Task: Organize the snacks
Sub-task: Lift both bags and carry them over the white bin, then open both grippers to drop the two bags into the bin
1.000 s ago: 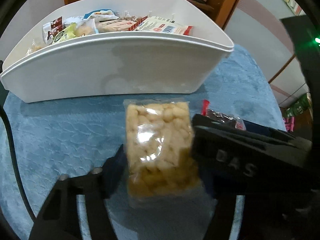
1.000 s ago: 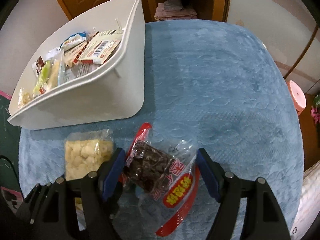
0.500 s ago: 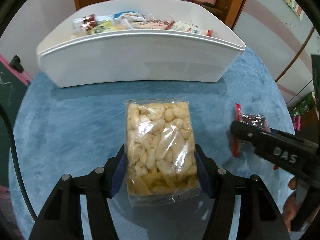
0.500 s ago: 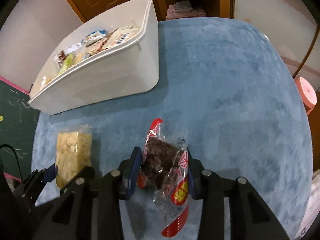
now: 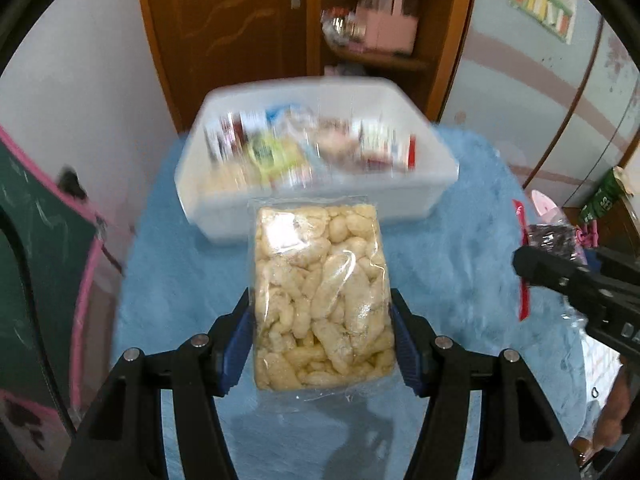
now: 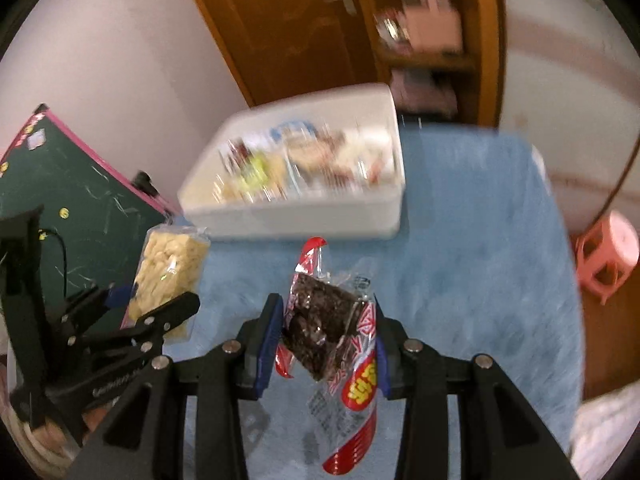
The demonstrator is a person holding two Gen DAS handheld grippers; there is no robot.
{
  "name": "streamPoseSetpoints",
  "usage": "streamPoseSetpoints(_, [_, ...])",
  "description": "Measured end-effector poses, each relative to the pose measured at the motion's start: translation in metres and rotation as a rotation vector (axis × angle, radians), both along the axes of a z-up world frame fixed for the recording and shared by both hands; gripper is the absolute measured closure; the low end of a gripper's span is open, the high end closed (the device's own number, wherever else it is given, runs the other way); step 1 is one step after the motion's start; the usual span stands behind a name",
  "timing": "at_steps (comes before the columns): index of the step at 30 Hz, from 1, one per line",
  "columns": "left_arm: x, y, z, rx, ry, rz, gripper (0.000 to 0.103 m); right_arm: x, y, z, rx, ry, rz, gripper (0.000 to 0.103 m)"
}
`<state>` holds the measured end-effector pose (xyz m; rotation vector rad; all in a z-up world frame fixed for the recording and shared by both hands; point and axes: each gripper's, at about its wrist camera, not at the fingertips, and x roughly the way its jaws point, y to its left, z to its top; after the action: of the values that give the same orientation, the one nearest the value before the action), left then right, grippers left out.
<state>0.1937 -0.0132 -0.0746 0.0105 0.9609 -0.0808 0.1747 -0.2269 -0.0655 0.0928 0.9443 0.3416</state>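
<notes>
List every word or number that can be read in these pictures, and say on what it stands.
"D", rest cut off: right gripper's body.
Yellow print on the red wrapper: blurred.
Packets in the white bin: blurred.
Print on the left gripper's body: too small.

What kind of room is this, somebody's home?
Probably a home, perhaps a child's room: a brown wooden door with open wooden shelves beside it, a green chalkboard with a pink frame, and a small pink plastic stool by the blue-covered table.
</notes>
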Motion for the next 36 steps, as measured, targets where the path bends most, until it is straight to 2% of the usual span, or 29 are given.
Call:
streamPoseSetpoints(8, [0.048, 0.01, 0.103, 0.149, -0.23, 0.025, 0.042, 0.028, 0.033, 0.126, -0.071, -0.299, 0.011, 0.063])
streamPoseSetpoints(12, [0.079, 0.012, 0.14, 0.166, -0.311, 0.05, 0.042, 0.056, 0.044, 0.16, -0.069, -0.365, 0.0, 0.062])
streamPoseSetpoints(15, [0.102, 0.013, 0.155, 0.178, -0.364, 0.067, 0.042, 0.082, 0.051, 0.17, -0.08, -0.399, -0.023, 0.062])
streamPoseSetpoints(17, [0.116, 0.012, 0.155, 0.185, -0.373, 0.076, 0.042, 0.102, 0.055, 0.166, -0.083, -0.387, -0.044, 0.062])
streamPoseSetpoints(20, [0.142, 0.016, 0.142, 0.171, -0.338, 0.09, 0.042, 0.131, 0.051, 0.148, -0.044, -0.33, -0.074, 0.062])
streamPoseSetpoints(28, [0.205, 0.023, 0.067, 0.127, -0.183, 0.085, 0.042, 0.19, 0.046, 0.08, -0.021, -0.177, -0.106, 0.062])
streamPoseSetpoints(33, [0.228, 0.019, 0.025, 0.122, -0.11, 0.078, 0.041, 0.215, 0.05, 0.037, -0.031, -0.087, -0.113, 0.057])
streamPoseSetpoints(34, [0.23, 0.017, 0.018, 0.129, -0.101, 0.079, 0.039, 0.22, 0.049, 0.029, -0.028, -0.069, -0.116, 0.053])
streamPoseSetpoints(36, [0.238, 0.014, 0.0, 0.153, -0.07, 0.08, 0.016, 0.23, 0.049, 0.005, -0.045, 0.0, -0.121, 0.035])
